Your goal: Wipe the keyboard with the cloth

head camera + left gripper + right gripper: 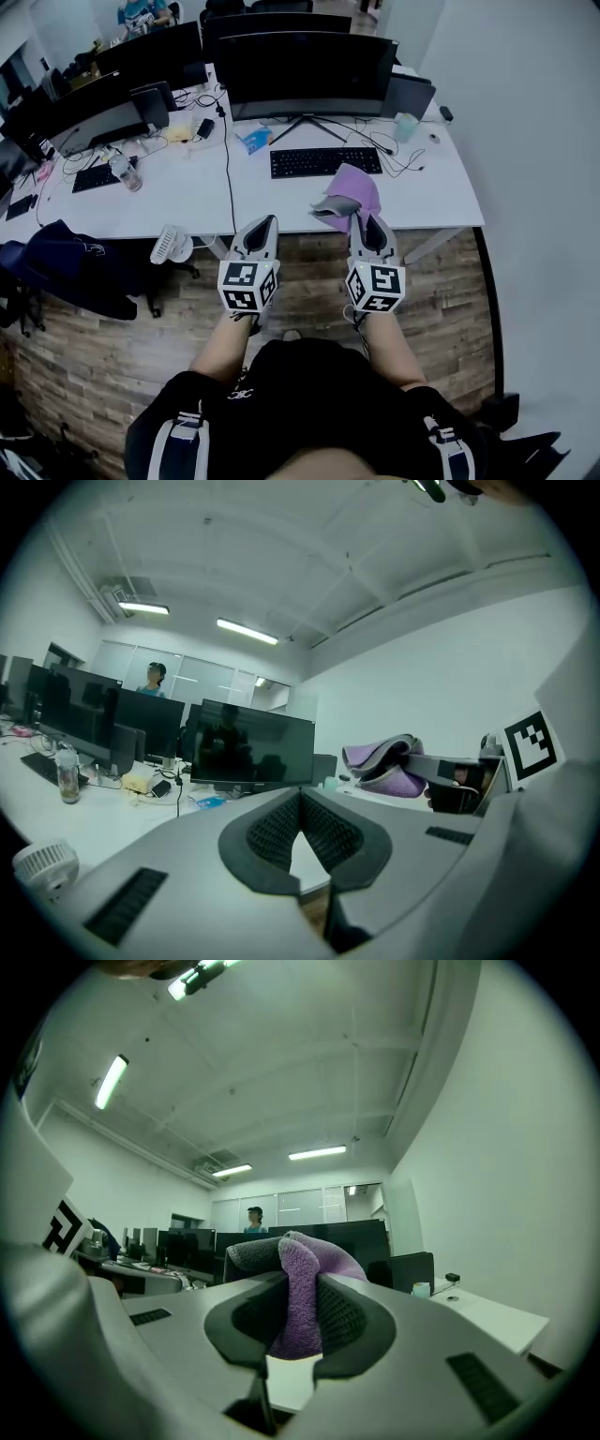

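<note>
A black keyboard point(325, 161) lies on the white desk point(281, 202) in front of a wide dark monitor point(305, 70). My right gripper point(367, 220) is shut on a purple and grey cloth point(349, 194), which hangs over the desk's near edge just in front of the keyboard. In the right gripper view the cloth point(302, 1299) fills the gap between the jaws. My left gripper point(262, 228) is held at the desk's near edge, left of the cloth, with its jaws closed together and nothing in them point(300, 829).
Cables point(389, 150), a small cup point(405, 127) and a blue packet point(253, 141) lie behind the keyboard. A second desk at the left carries another keyboard point(103, 174), a bottle point(125, 172) and monitors. A small fan point(171, 246) and dark chair point(66, 262) stand below.
</note>
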Tool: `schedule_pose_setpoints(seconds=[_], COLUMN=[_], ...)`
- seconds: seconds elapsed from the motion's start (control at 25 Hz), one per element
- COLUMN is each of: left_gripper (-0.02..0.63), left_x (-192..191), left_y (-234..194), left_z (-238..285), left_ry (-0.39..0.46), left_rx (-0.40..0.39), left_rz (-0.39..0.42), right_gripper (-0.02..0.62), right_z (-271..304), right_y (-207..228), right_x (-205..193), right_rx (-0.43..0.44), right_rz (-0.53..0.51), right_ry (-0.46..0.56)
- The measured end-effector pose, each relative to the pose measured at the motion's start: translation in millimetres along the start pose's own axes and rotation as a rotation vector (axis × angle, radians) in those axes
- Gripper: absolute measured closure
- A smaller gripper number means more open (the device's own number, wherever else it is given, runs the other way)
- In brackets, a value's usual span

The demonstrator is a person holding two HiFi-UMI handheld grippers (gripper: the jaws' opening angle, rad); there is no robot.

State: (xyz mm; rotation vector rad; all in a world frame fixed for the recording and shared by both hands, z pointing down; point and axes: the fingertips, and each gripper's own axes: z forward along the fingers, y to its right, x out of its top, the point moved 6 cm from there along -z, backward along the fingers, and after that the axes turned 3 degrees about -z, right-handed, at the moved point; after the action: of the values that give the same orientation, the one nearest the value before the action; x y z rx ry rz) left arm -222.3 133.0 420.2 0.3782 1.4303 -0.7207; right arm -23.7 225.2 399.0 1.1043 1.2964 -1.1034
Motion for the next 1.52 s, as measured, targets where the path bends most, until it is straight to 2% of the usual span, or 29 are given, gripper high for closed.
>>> schedule_pose_setpoints(seconds=[0.32,0.76,1.16,1.52], left_gripper=[0.594,0.594,0.594,0.594], left_x=[-1.9,11.2,45.9,53.9], left_y=[-36.0,-67.1,-74.5,-79.5], left_z=[29.7,85.2,192.2,266.7], left_ry=[-0.015,0.008,0.038,-0.001], left_rx=[0.017,0.110,0.214,0.306], left_rz=[-0.026,-0.013,0.002,0.010], right_gripper=[0.505,0.505,0.505,0.505], right_z=[47.5,134.9,245.3,323.5], right_y=[-3.6,12.3,69.6,111.5], right_x=[-11.6,-21.1,-24.6,-32.9], right_rx=[0.010,0.107,0.214,0.314], right_rz=[0.001,0.016,0.042,0.067], right_ry=[-0.030,-0.012,-0.029,-0.047])
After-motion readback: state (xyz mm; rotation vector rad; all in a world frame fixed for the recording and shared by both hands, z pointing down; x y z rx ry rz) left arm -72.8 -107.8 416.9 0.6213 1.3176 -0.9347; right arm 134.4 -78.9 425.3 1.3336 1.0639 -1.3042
